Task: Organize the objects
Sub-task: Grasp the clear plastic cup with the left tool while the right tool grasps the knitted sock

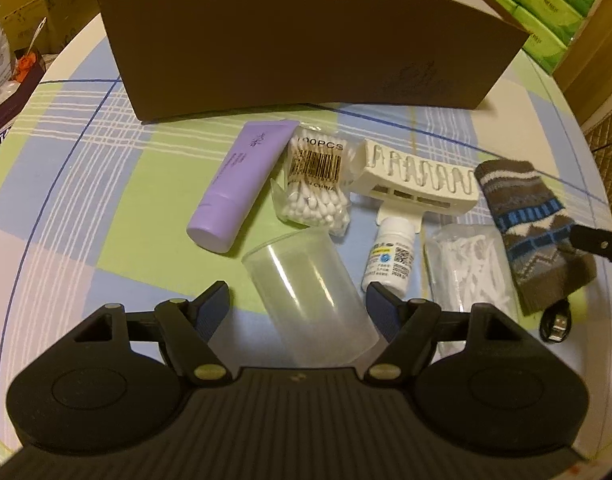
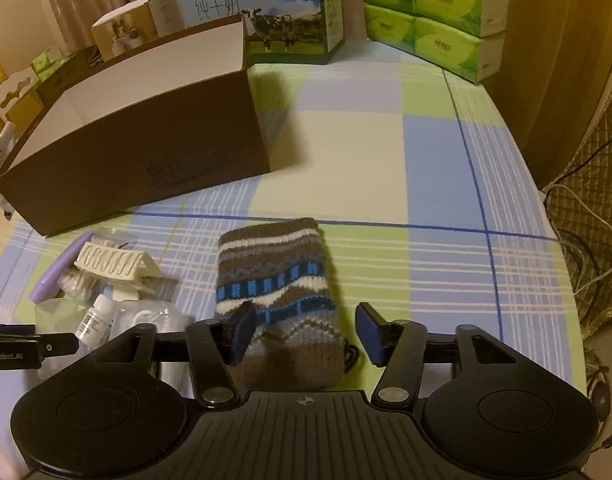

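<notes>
Left wrist view: the left gripper (image 1: 298, 304) stands wide open, its blue pads either side of a clear plastic cup (image 1: 306, 296) lying on its side at lower centre, neither pad touching it. Beyond the cup, across the middle of the frame from left to right, lie a purple tube (image 1: 238, 184), a bag of cotton swabs (image 1: 316, 182), a white ridged holder (image 1: 420, 180), a small white bottle (image 1: 390, 260), a bag of floss picks (image 1: 470, 272) and a knitted sock (image 1: 534, 232). The open cardboard box (image 1: 306, 52) fills the upper part of the frame.

Right wrist view: the right gripper (image 2: 302, 330) is likewise open, straddling the near end of the sock at lower centre; the left pad may brush the knit, though the angle leaves contact uncertain. The box, white inside and apparently empty as far as can be seen, sits at upper left on the checked tablecloth (image 2: 426, 160).

Step in hand, as judged: the approach before grasping, nothing yet packed. The next move calls for closing on the cup squarely across its wall, gently as it may flex or roll, and on the sock, then lifting each over the box rim.
</notes>
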`<action>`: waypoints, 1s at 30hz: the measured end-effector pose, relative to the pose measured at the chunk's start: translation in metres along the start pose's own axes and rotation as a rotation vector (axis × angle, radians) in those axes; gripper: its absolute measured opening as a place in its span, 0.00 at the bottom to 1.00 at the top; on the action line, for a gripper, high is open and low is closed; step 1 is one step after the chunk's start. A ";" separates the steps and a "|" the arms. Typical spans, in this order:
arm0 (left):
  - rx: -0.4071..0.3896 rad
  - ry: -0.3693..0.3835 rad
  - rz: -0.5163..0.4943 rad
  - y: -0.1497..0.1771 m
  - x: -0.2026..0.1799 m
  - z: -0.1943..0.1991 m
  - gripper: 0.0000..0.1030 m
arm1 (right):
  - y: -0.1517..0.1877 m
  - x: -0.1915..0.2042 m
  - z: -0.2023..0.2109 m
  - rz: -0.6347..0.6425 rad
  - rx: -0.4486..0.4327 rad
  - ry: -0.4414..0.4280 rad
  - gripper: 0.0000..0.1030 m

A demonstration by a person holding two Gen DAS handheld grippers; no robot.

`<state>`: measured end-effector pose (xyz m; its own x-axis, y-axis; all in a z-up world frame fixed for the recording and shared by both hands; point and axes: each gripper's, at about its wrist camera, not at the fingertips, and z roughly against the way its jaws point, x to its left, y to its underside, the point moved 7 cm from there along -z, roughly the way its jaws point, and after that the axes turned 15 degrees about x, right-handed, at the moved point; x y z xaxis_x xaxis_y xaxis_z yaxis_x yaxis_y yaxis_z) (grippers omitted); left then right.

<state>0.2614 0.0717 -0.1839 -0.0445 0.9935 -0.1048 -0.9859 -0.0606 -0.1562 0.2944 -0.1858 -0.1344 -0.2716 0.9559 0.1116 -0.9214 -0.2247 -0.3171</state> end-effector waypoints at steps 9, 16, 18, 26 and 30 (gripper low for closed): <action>-0.002 -0.044 -0.037 0.005 0.021 0.003 0.49 | -0.004 0.002 -0.003 0.014 -0.002 -0.008 0.69; -0.019 -0.062 -0.035 0.011 0.036 0.012 0.49 | -0.009 0.010 -0.010 0.052 0.010 -0.027 0.78; -0.028 -0.063 -0.033 0.011 0.039 0.016 0.49 | -0.010 0.013 -0.015 0.069 0.019 -0.032 0.79; -0.066 -0.066 -0.033 0.010 0.045 0.031 0.49 | -0.021 0.026 -0.044 0.172 0.065 -0.009 0.86; -0.075 -0.057 -0.029 0.012 0.045 0.035 0.49 | -0.021 0.033 -0.060 0.222 0.090 0.028 0.85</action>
<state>0.2421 0.1185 -0.1564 -0.0277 0.9987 -0.0434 -0.9721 -0.0371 -0.2317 0.3217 -0.1383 -0.1800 -0.4631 0.8860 0.0219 -0.8615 -0.4442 -0.2458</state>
